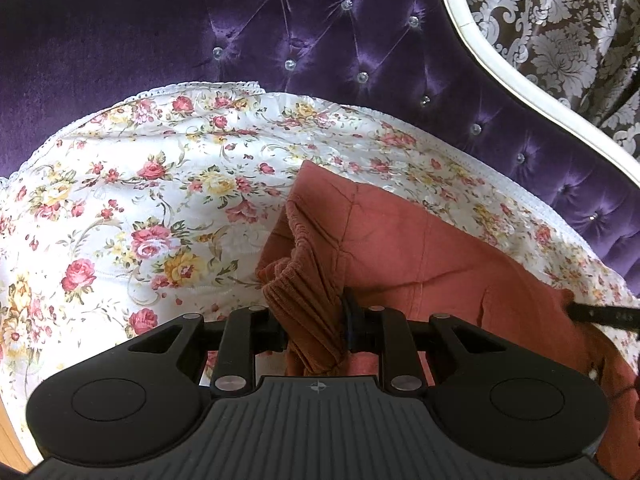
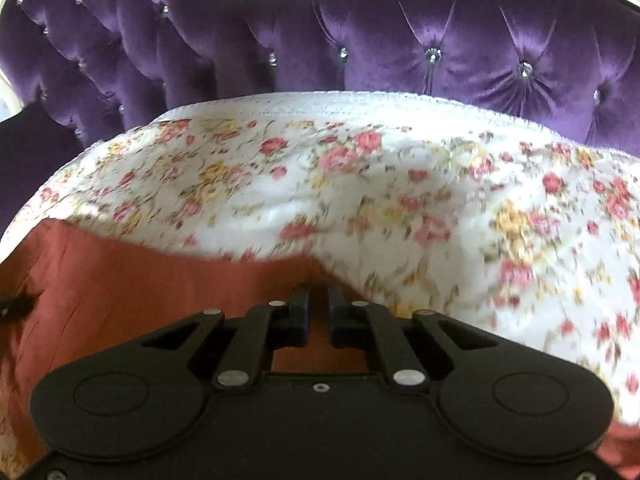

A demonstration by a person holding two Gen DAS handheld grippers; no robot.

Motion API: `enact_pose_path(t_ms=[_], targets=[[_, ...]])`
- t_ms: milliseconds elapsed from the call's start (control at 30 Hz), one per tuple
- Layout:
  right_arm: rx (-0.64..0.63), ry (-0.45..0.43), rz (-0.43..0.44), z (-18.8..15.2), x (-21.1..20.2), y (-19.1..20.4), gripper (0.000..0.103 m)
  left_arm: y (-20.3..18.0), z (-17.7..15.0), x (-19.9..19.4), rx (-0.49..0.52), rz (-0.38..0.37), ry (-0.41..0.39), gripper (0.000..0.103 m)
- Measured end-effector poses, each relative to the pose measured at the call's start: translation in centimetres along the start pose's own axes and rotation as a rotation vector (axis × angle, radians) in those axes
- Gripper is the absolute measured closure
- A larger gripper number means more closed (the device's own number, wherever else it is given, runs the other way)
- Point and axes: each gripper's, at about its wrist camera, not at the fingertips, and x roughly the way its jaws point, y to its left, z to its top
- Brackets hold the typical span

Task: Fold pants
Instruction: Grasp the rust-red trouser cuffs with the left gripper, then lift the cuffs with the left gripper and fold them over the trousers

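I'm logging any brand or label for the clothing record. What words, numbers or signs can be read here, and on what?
No readable words, numbers or brand names in either view.
Left gripper: a small compass-like cross mark on its ribbed body, a sign with no letters.
Pants: no tag or label showing.
Floral cover: roses only, no text.
The right wrist view is blurred; nothing legible there.

Left wrist view: sharp, evenly lit by soft diffuse light, no hard shadows. Sheen streaks on the purple tufted headboard; crystal buttons glint. Floral bedspread bright, near washed-out in its white areas. Strong fisheye curvature; white headboard frame bows at the edge. Right wrist view: clear motion blur, flowers on the bedspread smeared sideways, rust-red pants edge soft. Black gripper body sharp, dim, little detail
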Motion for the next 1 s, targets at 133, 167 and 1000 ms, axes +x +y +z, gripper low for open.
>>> enact_pose_path(t_ms=[133,167,1000], targets=[[0.034,-0.007,0.007,0.7,-1.0,-0.3,0.085,0.0,0.1,-0.1,0.001,0.0,0.0,0.081],[0.031,-0.025,0.012,0.5,-2.0,-0.1,0.084,-0.1,0.1,-0.3,0.002,-0.001,-0.005,0.081],[-0.061,0.077,0.251,-14.8,-13.5,4.5,0.079,-10.2,3.3,-11.3,0.192,-0.074,-0.181,0.083]])
